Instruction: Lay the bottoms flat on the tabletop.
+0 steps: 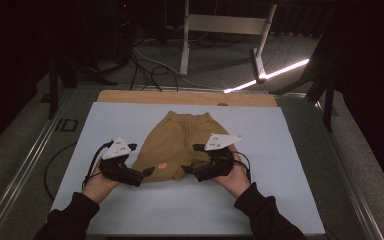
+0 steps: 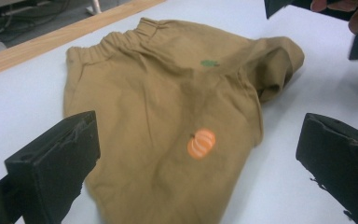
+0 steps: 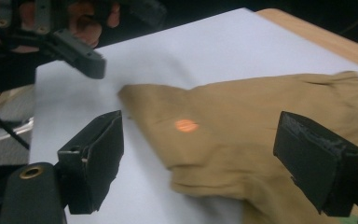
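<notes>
A small pair of tan cotton shorts (image 1: 180,140) with an elastic waistband lies spread on the pale blue-white sheet (image 1: 280,150) that covers the table, and everything else is best placed from that garment. Its waistband points away from the person, toward the bare wooden strip (image 1: 130,96) along the table's far edge, and its leg hems face the person's side. A small orange pumpkin print (image 2: 201,143) sits low on one leg, and a tiny green mark (image 2: 209,63) shows higher up, below the waistband. The other leg is bunched and folded in on itself rather than lying flat, as the left gripper view shows at the garment's far side. The left gripper (image 1: 147,172), black with a grey three-cornered plate on top, sits at the near left corner of the shorts, its tip just beside the hem by the pumpkin; in its own view its two jaws stand wide apart with the cloth between and beyond them, gripping nothing. The right gripper (image 1: 186,171), of the same build, is at the near right hem, close against the bunched leg; its jaws too are spread wide in its own view, with the tan fabric below and between them and no fold pinched. Whether either tip actually touches the cloth I cannot tell.
</notes>
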The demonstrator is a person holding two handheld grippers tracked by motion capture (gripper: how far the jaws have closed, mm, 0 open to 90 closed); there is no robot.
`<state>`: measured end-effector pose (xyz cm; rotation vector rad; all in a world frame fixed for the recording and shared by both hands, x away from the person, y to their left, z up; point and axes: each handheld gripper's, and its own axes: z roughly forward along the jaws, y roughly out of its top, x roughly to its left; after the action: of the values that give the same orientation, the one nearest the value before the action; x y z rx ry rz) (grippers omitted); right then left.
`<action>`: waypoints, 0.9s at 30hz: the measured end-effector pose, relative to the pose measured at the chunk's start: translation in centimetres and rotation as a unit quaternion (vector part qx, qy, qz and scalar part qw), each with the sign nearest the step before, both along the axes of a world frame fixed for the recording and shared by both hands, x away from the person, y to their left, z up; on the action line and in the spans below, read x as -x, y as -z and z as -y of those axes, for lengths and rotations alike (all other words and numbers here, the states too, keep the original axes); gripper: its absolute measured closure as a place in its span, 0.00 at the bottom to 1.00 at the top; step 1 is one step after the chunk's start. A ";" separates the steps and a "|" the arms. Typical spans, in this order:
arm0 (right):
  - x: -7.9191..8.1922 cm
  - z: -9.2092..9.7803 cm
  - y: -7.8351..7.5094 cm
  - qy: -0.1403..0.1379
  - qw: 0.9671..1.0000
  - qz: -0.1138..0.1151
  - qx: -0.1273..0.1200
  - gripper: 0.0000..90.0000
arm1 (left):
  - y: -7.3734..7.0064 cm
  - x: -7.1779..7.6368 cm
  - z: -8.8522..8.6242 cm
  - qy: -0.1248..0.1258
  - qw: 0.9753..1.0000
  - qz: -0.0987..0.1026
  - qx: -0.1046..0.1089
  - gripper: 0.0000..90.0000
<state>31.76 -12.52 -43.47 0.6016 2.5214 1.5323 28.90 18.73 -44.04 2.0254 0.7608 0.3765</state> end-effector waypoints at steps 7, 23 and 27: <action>1.6 -2.0 2.1 -0.028 0.999 -0.015 0.009 0.28 | 2.4 2.3 -1.5 -0.007 0.999 -0.016 -0.029 0.03; 3.2 2.3 3.6 -0.001 1.000 -0.014 0.011 0.18 | 7.5 2.8 -4.3 -0.001 0.995 -0.050 -0.081 0.58; 3.5 3.8 3.4 0.021 1.000 -0.009 0.007 0.16 | 6.9 3.0 -3.7 0.020 0.995 -0.038 -0.093 0.89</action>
<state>28.26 -16.33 -46.88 0.6654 2.5138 1.5020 25.94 22.46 -50.90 2.2378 0.7547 0.3611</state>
